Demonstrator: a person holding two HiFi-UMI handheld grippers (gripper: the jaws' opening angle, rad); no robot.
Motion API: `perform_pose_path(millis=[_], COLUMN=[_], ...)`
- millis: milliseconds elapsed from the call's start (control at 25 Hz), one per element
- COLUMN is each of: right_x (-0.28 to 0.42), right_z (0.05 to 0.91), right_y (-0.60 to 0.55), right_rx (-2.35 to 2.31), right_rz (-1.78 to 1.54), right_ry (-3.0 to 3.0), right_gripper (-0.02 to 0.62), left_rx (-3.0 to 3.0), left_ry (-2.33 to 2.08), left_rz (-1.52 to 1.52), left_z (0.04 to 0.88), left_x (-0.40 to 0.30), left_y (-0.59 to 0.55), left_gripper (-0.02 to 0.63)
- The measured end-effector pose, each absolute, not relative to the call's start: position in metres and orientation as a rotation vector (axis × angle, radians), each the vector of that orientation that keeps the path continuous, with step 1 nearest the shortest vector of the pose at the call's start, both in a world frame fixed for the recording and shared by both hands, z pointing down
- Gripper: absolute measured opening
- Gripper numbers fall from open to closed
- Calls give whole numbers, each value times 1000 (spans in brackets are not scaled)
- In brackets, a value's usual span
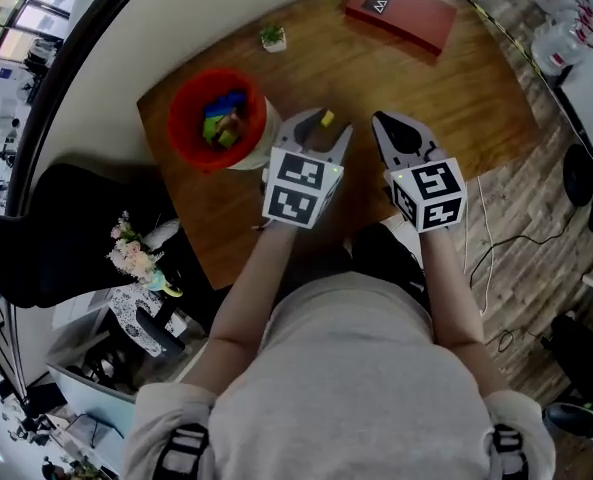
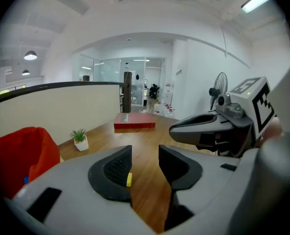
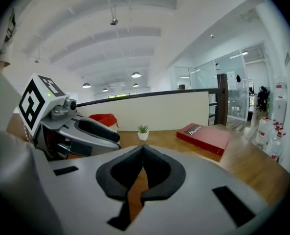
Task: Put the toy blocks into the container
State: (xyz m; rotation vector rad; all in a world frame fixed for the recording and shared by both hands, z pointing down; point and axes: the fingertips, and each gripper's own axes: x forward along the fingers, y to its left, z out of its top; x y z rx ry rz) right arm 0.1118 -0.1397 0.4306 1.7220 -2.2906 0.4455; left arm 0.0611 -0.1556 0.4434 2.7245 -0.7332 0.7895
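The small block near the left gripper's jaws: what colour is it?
The block is yellow, clearest in the head view.

You look down on a brown wooden table (image 1: 446, 98) in the middle of the head view. The floor (image 1: 536, 238) around it is made of wood planks, and thin cables (image 1: 481, 253) lie on it at the right. A black chair (image 1: 66, 238) stands at the left. Windows (image 1: 16, 8) show in the upper left corner. In the left gripper view a low cream wall (image 2: 52, 111) with a dark rail runs behind the table. Glass walls (image 2: 110, 71) stand farther back, and a fan (image 2: 219, 82) is at the right. Round lamps (image 3: 136, 75) glow on the white ceiling in the right gripper view.
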Motion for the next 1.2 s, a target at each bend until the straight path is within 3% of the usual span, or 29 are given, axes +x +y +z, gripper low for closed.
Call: perform_pose_path(millis=[400,880,1200], right_x=[113,104,99], right_z=[477,530,551], right_y=[-138,-145,-150], right_rx=[1681,1556,1478], right_rz=[607,761,787], right_ry=[-2249,-2230,-2237], right_gripper=[9,9,9], left_rx=[2607,2462,2403], left_ry=[-761,-780,-815], left_rz=[905,961,989], left_z=[498,557,586], left_x=[60,59,58], left_y=[-165,-193,-206], left_gripper=[279,287,249])
